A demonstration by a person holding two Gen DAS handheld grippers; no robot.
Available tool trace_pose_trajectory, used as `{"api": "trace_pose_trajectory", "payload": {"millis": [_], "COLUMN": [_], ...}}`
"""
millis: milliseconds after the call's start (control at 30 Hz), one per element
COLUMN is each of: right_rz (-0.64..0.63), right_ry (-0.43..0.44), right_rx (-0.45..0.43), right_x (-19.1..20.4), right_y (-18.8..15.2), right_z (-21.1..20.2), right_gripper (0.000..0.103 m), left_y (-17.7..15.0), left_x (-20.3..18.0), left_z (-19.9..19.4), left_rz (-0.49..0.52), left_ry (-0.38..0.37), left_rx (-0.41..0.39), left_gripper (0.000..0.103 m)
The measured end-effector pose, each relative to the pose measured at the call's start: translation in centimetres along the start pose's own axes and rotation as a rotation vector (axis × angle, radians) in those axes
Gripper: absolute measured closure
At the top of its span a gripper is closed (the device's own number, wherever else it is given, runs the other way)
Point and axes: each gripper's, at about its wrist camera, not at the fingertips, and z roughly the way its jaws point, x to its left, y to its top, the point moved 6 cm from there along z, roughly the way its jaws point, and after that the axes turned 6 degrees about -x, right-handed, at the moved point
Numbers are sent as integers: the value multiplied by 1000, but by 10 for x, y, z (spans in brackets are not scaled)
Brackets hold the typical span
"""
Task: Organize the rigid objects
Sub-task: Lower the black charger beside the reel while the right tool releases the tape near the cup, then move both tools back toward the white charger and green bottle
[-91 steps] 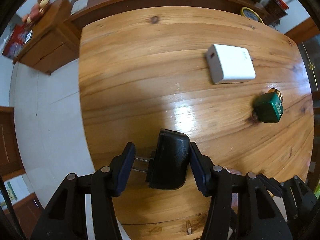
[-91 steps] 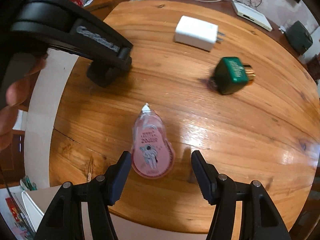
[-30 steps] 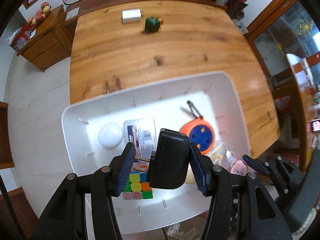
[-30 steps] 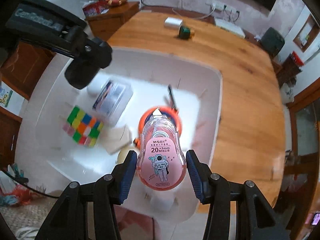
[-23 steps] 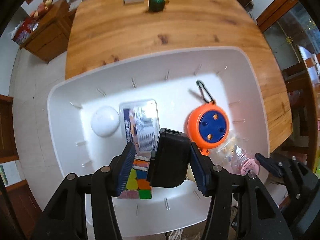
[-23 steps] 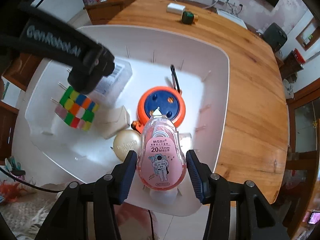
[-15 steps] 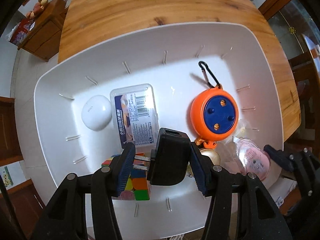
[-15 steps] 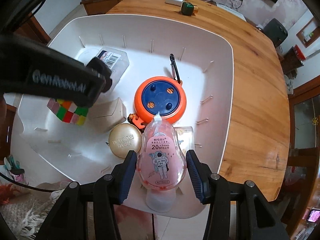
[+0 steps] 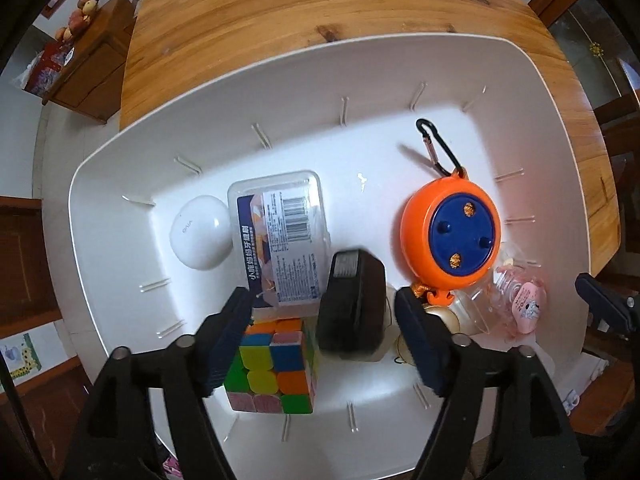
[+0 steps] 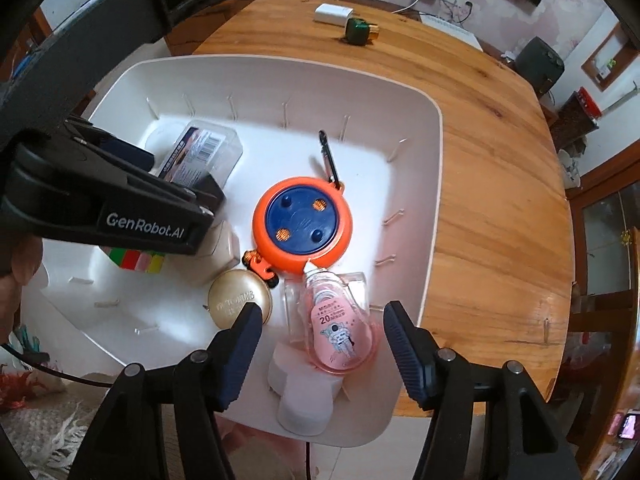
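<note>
Both sets of jaws just opening over white bin [image 9: 120, 160], against the clamped carry of a second ago. Left gripper [image 9: 324, 336] spread wide, pads clear of black charger [image 9: 352, 304]; charger loose between them, blurred, apparently dropping or just landed on the bin floor, beside multicoloured cube [image 9: 272, 364] and against clear plastic box [image 9: 280, 236]. Straight-down pointing suits a drop into the gap left among the contents. Right gripper [image 10: 320, 328] likewise parted, pads off pink correction tape [image 10: 340, 328]; tape lying tilted in the near corner of the bin, tip touching orange reel [image 10: 304, 228], resting partly on a small clear case [image 10: 352, 288]. Gold round tin [image 10: 240, 300] just beside, by the left pad. White earbud case [image 9: 200, 236] further back on the bin floor, next to the clear box.

Judgement: both releases done or nearly so; charger and tape count as sorted. Still out on wooden table [image 10: 480, 120], well apart from the bin: white adapter [image 10: 334, 14] and green block [image 10: 358, 32], side by side. Likely next targets, one per hand. Risk: bin crowded at the near end, so lifting out with jaws wide could snag the reel's carabiner or nudge the cube; clean vertical retreat advisable.
</note>
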Motion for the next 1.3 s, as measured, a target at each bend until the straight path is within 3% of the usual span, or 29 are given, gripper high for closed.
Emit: {"api": "trace_pose_trajectory", "payload": {"millis": [300, 567, 1000, 1300], "right_rz": [15, 4, 29, 55], "right_ry": [-11, -14, -22, -6], "right_rx": [-15, -26, -92, -167], "right_x": [-9, -11, -30, -47], "right_y": [8, 13, 30, 58], "right_z": [-1, -3, -23, -54], "right_gripper": [39, 39, 39, 39], "left_y": [0, 3, 28, 47], "left_x": [3, -4, 10, 23], "left_z": [-11, -36, -101, -143], "left_rz": [-5, 16, -24, -42], "left_ry": [1, 15, 23, 30], "left_rx": [-10, -70, -231, -335], "left_gripper": [19, 19, 19, 19]}}
